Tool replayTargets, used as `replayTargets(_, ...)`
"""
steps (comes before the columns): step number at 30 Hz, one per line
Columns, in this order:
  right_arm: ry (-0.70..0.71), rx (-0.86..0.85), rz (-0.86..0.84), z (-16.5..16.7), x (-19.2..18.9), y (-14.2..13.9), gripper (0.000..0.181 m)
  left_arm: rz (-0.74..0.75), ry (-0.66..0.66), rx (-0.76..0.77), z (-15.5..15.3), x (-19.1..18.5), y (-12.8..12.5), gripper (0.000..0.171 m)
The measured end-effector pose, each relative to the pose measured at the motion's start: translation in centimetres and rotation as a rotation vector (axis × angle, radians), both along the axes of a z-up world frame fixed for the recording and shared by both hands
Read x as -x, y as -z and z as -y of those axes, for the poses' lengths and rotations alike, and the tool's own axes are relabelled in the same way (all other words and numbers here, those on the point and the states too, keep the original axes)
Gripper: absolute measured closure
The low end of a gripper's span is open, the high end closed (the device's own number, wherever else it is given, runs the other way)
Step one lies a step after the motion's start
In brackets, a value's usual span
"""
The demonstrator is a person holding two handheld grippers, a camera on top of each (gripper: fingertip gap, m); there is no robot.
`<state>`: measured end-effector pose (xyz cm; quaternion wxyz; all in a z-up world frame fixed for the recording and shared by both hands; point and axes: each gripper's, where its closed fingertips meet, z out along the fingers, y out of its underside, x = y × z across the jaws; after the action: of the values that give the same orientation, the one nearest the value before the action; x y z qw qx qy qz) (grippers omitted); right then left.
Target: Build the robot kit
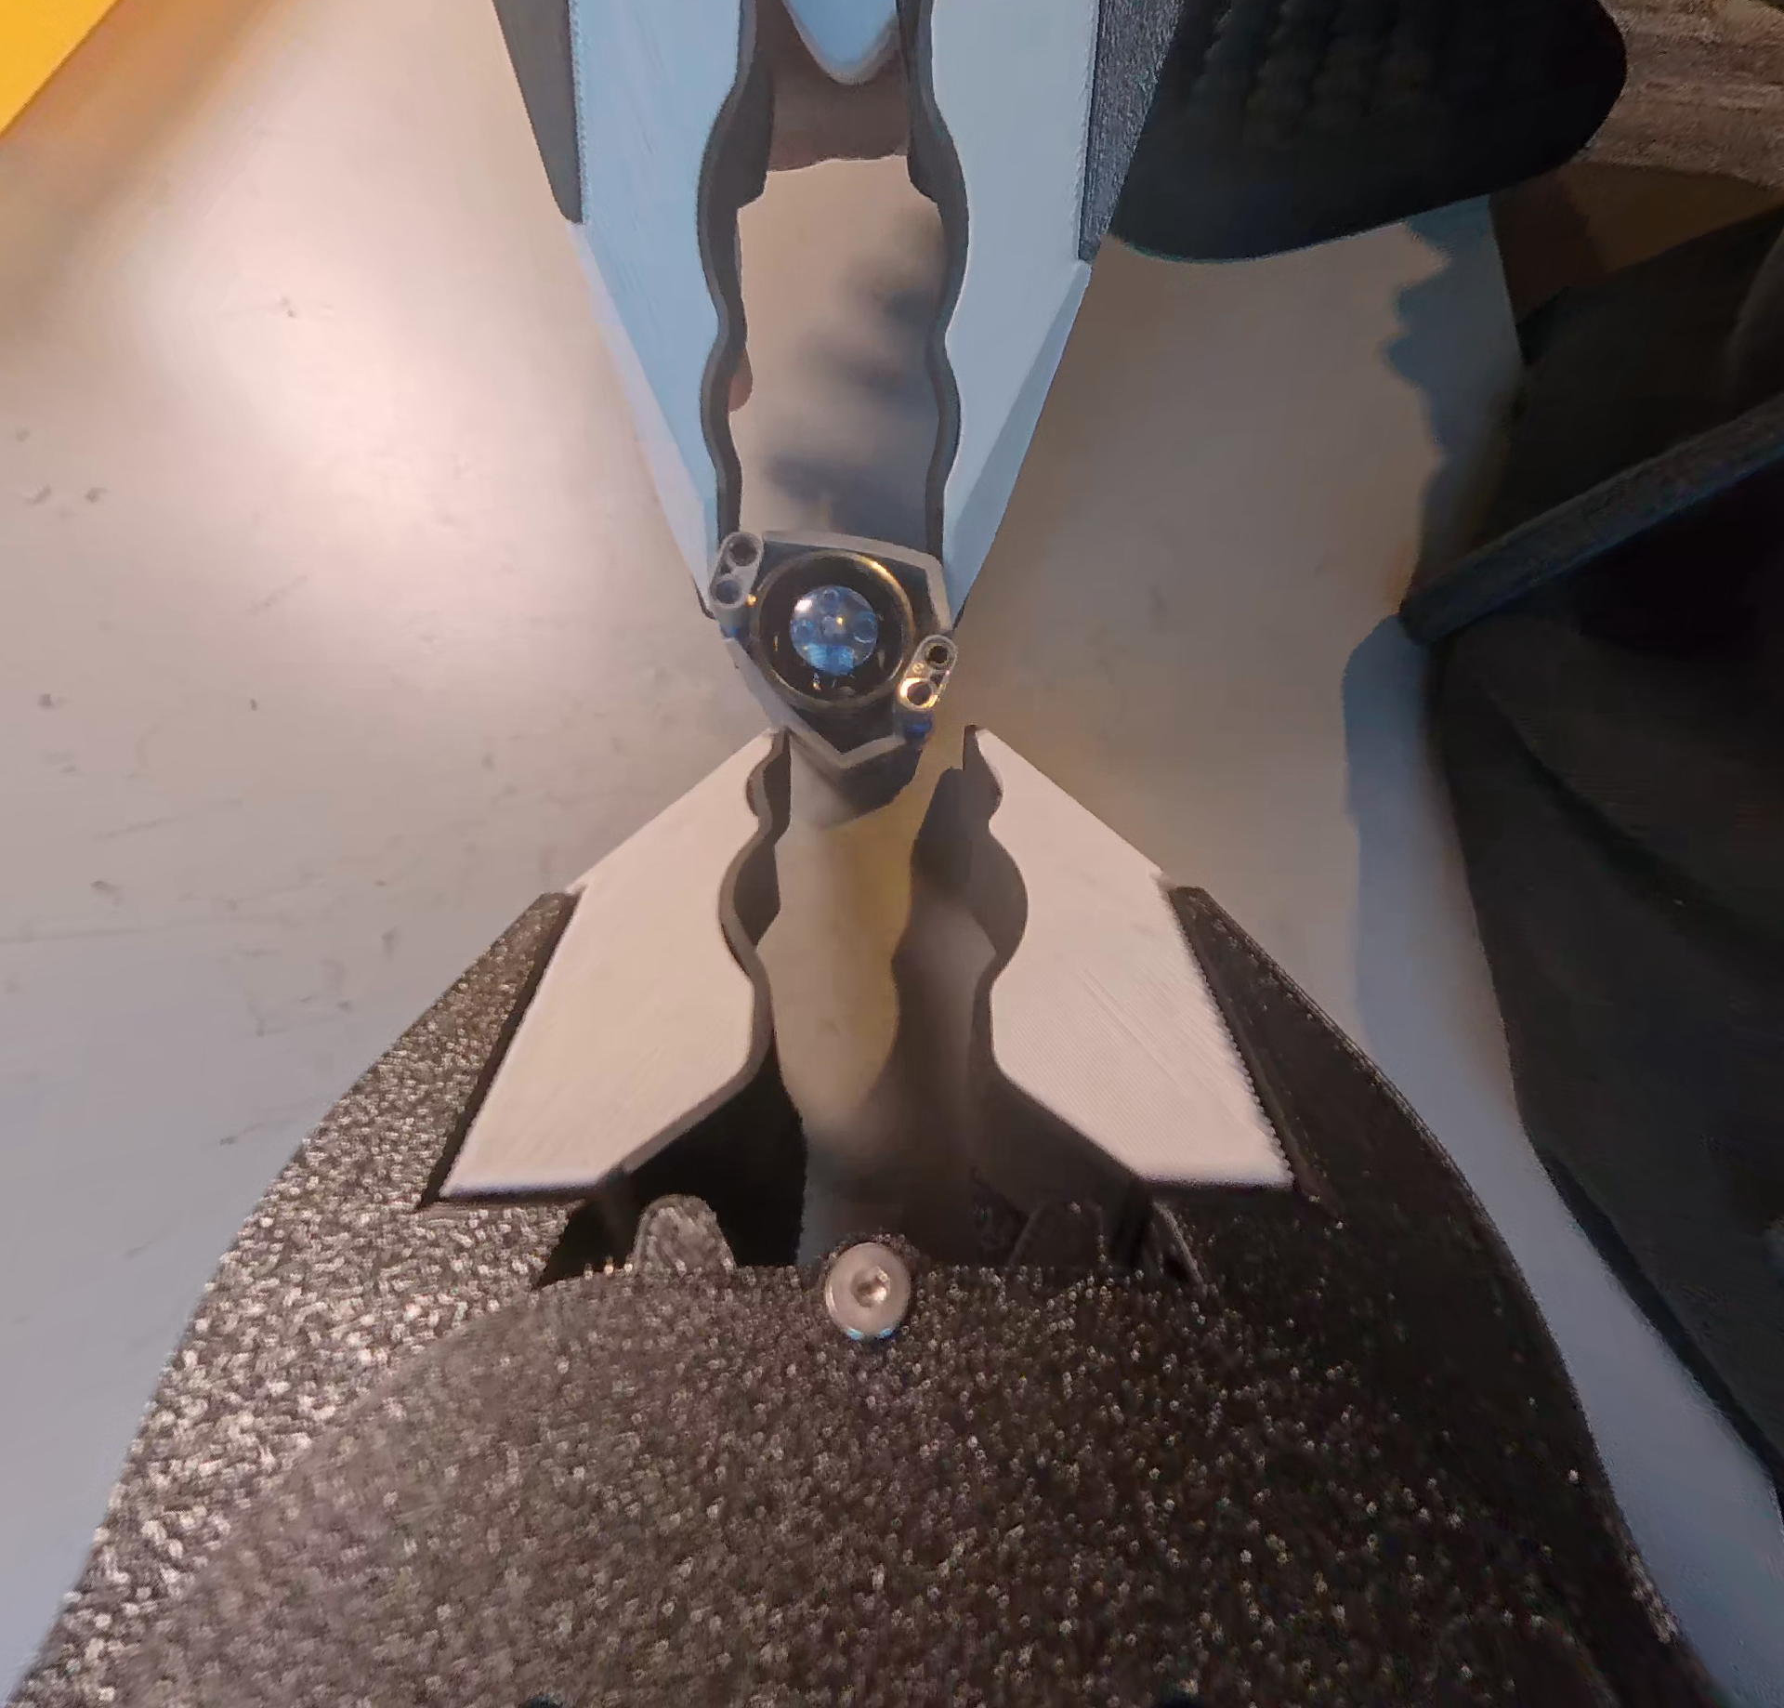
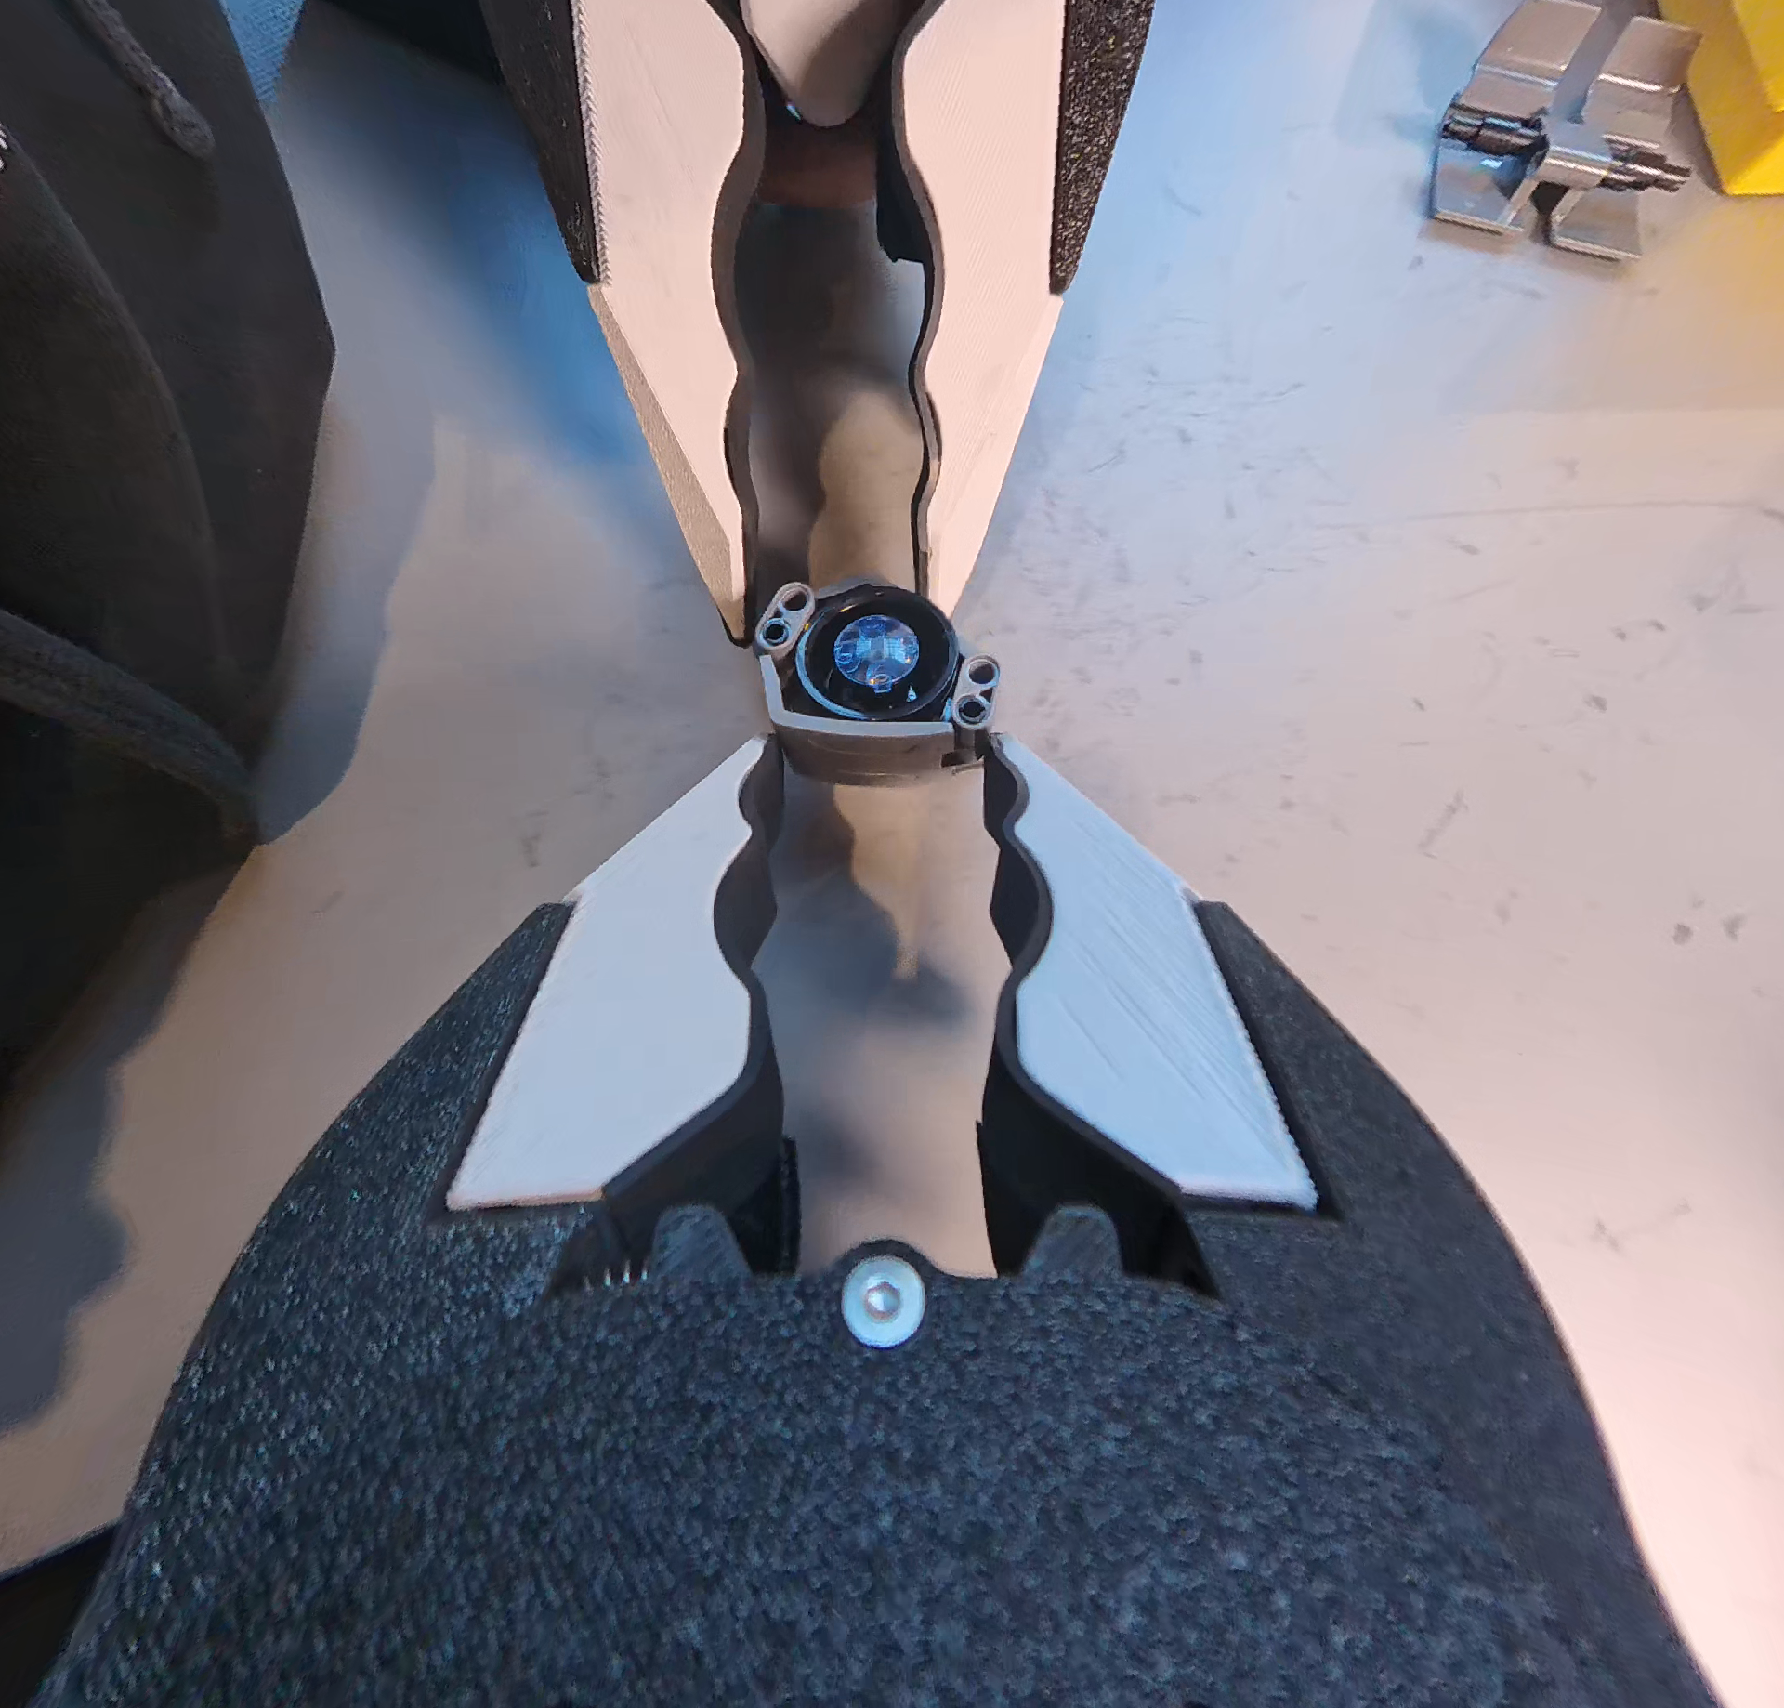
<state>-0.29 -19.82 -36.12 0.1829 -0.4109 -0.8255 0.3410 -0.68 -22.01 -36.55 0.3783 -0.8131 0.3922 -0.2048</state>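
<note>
Lens module (image 1: 835,633): small grey housing, black round lens. Held above table (image 2: 1351,696) between opposed tools. Right gripper (image 2: 878,749) narrowly parted, clamping housing sides, lens face clear. Left gripper (image 1: 874,754) similarly narrow at the opposite end; contact unclear.

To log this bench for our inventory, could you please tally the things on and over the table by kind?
Grippers: 2, the left gripper and the right gripper
Small lens part between them: 1
Silver metal clips: 2
Yellow block: 1
Black garment: 1
Total: 7
</note>
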Motion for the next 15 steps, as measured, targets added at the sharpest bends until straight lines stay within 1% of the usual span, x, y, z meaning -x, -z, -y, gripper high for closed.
replayTargets(6,-0.032,-0.021,0.039,-0.01,-0.1,0.11,0.14,-0.001,-0.004,-0.007,-0.04,-0.09,-0.09,0.137)
replayTargets(15,-0.033,-0.025,0.075,-0.01,-0.16,0.14,0.14,0.038,-0.046,0.028,-0.2,-0.24,-0.16,0.137)
